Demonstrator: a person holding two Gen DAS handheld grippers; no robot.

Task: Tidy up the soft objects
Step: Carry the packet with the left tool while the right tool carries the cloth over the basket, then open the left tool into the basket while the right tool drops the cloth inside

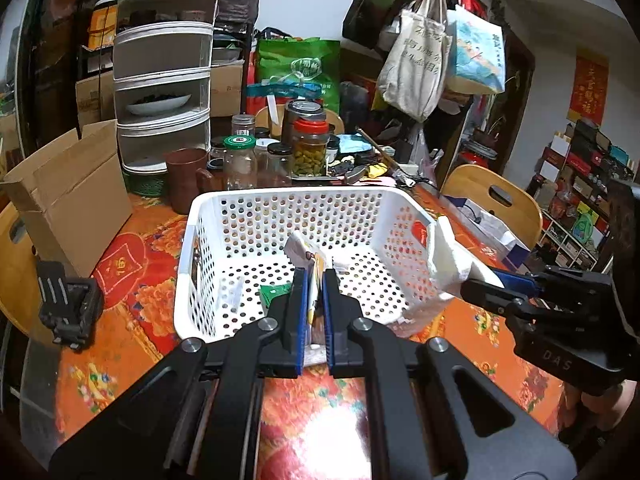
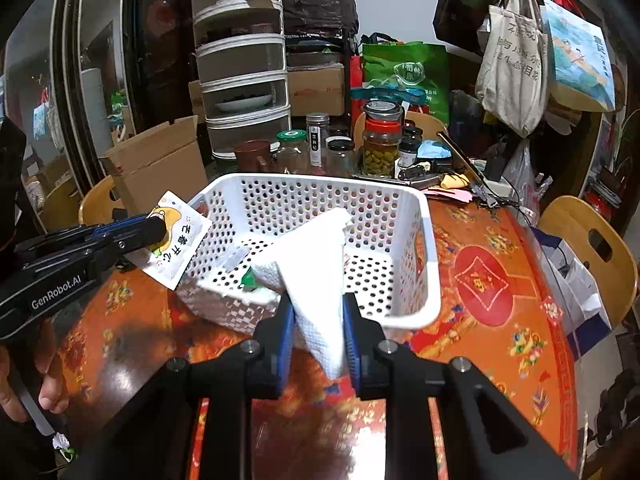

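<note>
a lived-in home dining room used for storage. a round table [image 1: 132,344] under an orange-red floral cloth carries glass jars [image 1: 310,148] of preserves and a tiered mesh food cover [image 1: 164,80] along its far edge, with wooden chairs [image 1: 496,196] around it. tote bags [image 1: 416,64] hang on a coat rack, a red paper banner [image 1: 590,88] is on the wall, and cardboard boxes [image 1: 68,188] stand at the left edge.

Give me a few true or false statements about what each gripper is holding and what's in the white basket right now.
1. The left gripper is shut on a snack packet. True.
2. The right gripper is open, holding nothing. False: it is shut on a white paper towel.
3. The white basket holds a small green item. True.
4. The basket sits on a bare wooden floor. False: it sits on an orange patterned tablecloth.
</note>
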